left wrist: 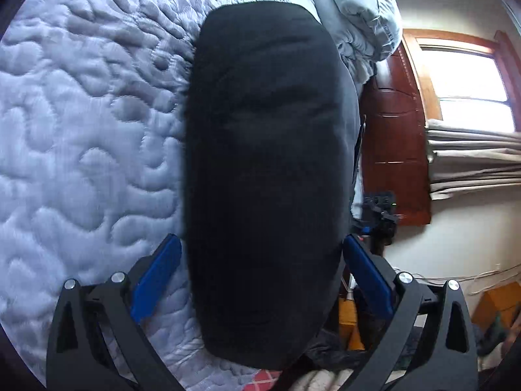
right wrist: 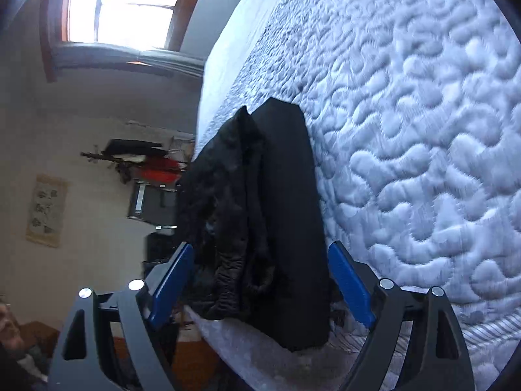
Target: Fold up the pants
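A pale quilted bed (left wrist: 84, 123) fills both of your wrist views, in a bedroom with a wood-framed window (left wrist: 465, 88) and white walls. Nearest the lens, your left claw (left wrist: 262, 272) stands apart, its blue pads (left wrist: 156, 277) flanking the near end of the pants (left wrist: 267, 169) without visibly pressing the cloth. The pants lie on the bed as a long, dark, folded bundle running away from the camera toward a heap of pale bedding (left wrist: 358, 13) at the far end. A dark wooden door (left wrist: 394, 150) stands beyond the bed's edge. In the right view, your right claw (right wrist: 262, 280) is likewise spread wide, pads (right wrist: 350, 283) on either side of the same black bundle, not gripping it. There the pants sit near the bed's edge, a crumpled black layer beside a smoother one. Farther off, a wall scroll (right wrist: 47, 210) hangs, and a red cloth (right wrist: 159, 169) lies among clutter.
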A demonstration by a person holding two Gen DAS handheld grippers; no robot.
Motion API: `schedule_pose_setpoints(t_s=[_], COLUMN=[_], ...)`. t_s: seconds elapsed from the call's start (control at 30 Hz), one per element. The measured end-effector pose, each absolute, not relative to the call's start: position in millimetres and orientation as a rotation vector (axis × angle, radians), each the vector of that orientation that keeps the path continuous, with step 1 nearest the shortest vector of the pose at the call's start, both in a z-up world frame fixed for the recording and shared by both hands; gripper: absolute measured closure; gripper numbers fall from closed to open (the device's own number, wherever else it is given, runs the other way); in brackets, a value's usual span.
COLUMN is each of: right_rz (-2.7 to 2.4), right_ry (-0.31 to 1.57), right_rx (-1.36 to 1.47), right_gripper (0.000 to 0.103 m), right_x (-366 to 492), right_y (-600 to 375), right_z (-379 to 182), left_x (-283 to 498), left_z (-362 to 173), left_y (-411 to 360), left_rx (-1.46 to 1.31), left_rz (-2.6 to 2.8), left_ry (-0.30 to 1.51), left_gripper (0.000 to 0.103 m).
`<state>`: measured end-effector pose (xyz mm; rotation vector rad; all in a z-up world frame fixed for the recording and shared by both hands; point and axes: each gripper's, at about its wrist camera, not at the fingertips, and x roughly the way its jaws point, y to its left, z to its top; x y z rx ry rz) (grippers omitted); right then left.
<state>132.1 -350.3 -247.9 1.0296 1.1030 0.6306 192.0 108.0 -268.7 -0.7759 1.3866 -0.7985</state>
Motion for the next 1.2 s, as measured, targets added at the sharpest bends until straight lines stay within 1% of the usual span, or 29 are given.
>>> schedule_pose_setpoints(t_s=[0.23, 0.37, 0.53, 0.63, 0.77, 0.9, 1.0, 1.07, 1.1, 1.13, 1.17, 1.2], right_rz=[0.668, 0.73, 0.837, 0.867, 0.888, 0.876, 0.858, 0.867, 0.861, 0.842, 0.828, 0.823], right_ry=[1.133, 1.128, 1.148, 1.15, 1.153, 1.177, 1.201, 1.197, 1.201, 1.217, 1.23, 1.236], right_rx=[1.058, 1.078, 1.049, 1.031, 1.038, 0.958, 0.883, 0.82, 0.785, 0.754, 0.767, 0.811], right_gripper=[0.014, 0.01, 0.009, 0.007, 0.007, 0.007, 0.007, 0.009, 0.012, 0.02, 0.023, 0.023], right_x=[138, 148, 155, 157, 167, 178, 183, 183, 183, 184, 186, 189], right_y=[-354, -353, -341, -337, -334, -321, -310, -305, -304, -302, -303, -305], right_z=[-268, -276, -272, -271, -274, -269, -265, -257, -254, -255, -258, -264], left_x=[207, 217, 215, 213, 212, 212, 209, 205, 203, 203, 204, 205], left_z=[-275, -283, -280, -286, -292, -290, -285, -281, -282, -287, -296, -301], left_y=[88, 82, 70, 64, 52, 31, 26, 26, 25, 24, 23, 22], left_rx=[-0.756, -0.769, -0.731, -0.753, -0.733, -0.665, -0.69, -0.764, -0.766, -0.759, -0.777, -0.791], left_rz=[-0.86, -0.89, -0.94, -0.941, -0.882, -0.839, -0.893, -0.962, -0.971, -0.956, -0.929, -0.917], left_ry=[1.453, 1.513, 1.553, 1.572, 1.591, 1.607, 1.602, 1.585, 1.58, 1.584, 1.596, 1.6], left_gripper=[0.003, 0.003, 0.003, 0.003, 0.003, 0.003, 0.003, 0.003, 0.003, 0.003, 0.003, 0.003])
